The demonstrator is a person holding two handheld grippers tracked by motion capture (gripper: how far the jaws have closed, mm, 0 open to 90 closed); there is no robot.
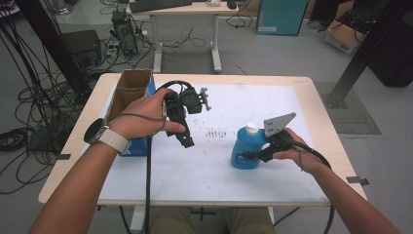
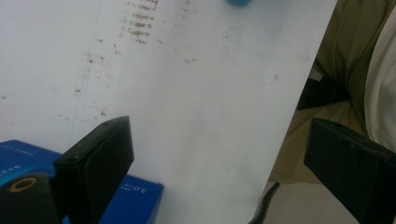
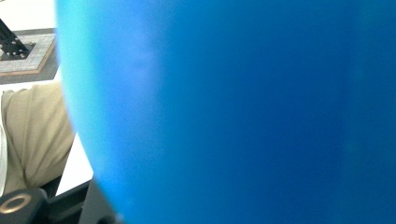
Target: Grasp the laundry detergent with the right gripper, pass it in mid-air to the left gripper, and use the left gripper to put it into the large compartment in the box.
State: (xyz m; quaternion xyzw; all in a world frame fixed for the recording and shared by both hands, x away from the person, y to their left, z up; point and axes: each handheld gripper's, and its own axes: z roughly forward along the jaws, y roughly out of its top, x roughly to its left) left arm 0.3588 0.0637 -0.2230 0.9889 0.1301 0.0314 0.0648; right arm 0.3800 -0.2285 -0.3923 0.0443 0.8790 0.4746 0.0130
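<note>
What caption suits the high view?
Right gripper clamps blue bottle on white table; left gripper waits open.

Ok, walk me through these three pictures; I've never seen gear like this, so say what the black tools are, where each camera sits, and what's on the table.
A person sits at a table and works with a hand-held two-jaw gripper in each hand; there is no robot arm. The high view looks down from above the person's side, with the forearms coming in from the bottom. The other two pictures come from cameras riding on the grippers, looking along their black jaws.

On the white table top stand a blue bottle with a white cap, and at the left an open cardboard box with a blue box beside it.

The right gripper is shut on the blue bottle, which is why its own view is nearly all blue. The left gripper is lifted above the table, its jaws wide apart with nothing between them.
</note>
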